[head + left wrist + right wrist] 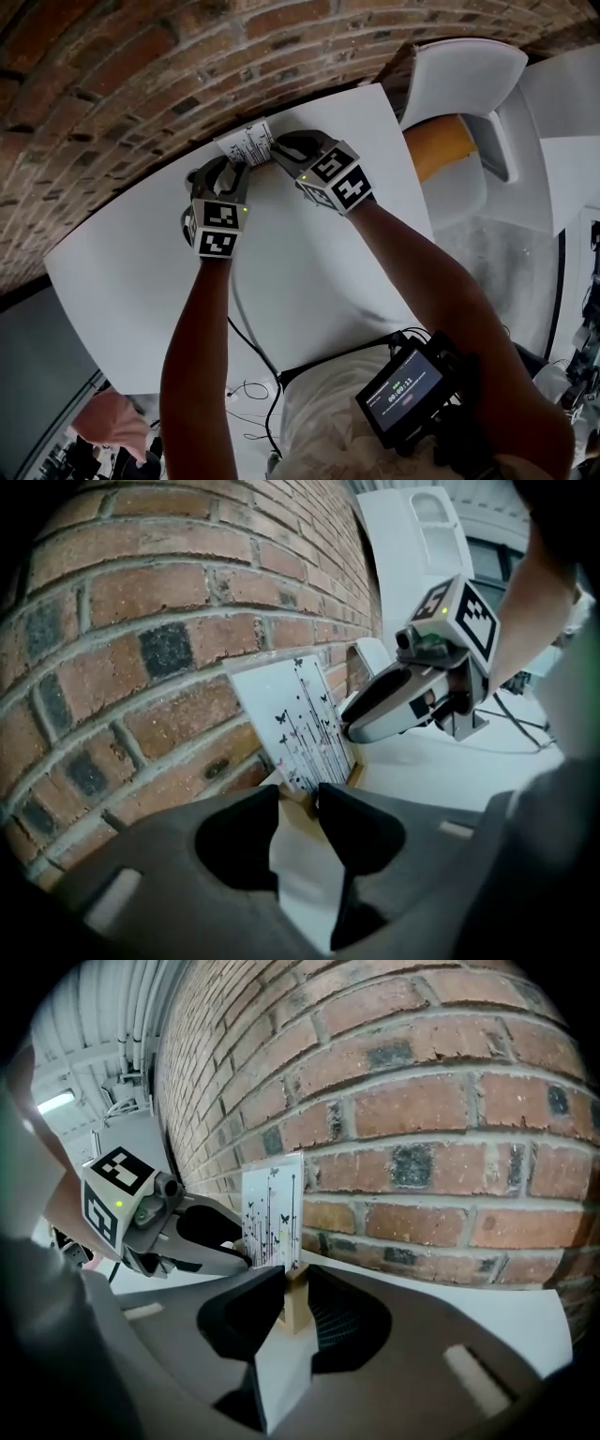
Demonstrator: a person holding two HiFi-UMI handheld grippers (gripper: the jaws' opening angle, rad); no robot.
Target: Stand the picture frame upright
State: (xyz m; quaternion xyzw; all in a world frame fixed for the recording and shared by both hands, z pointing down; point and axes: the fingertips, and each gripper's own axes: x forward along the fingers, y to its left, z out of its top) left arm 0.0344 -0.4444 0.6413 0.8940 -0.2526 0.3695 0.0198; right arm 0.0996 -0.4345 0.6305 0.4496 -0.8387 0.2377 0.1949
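Note:
The picture frame (246,145), a white print of butterflies in a light wood rim, stands nearly upright on the white table (309,272), close against the brick wall (141,75). My left gripper (234,171) is shut on its lower left corner. In the left gripper view the wood edge of the frame (300,724) sits between the jaws of the left gripper (300,797). My right gripper (279,150) pinches the lower right edge. The right gripper view has the frame (272,1213) rising above the right gripper (295,1286), wood rim between the pads.
A white chair (469,84) with an orange cushion (441,145) stands past the table's right edge. Cables (248,347) run across the near table edge, above a screen device (408,394) on the person's chest.

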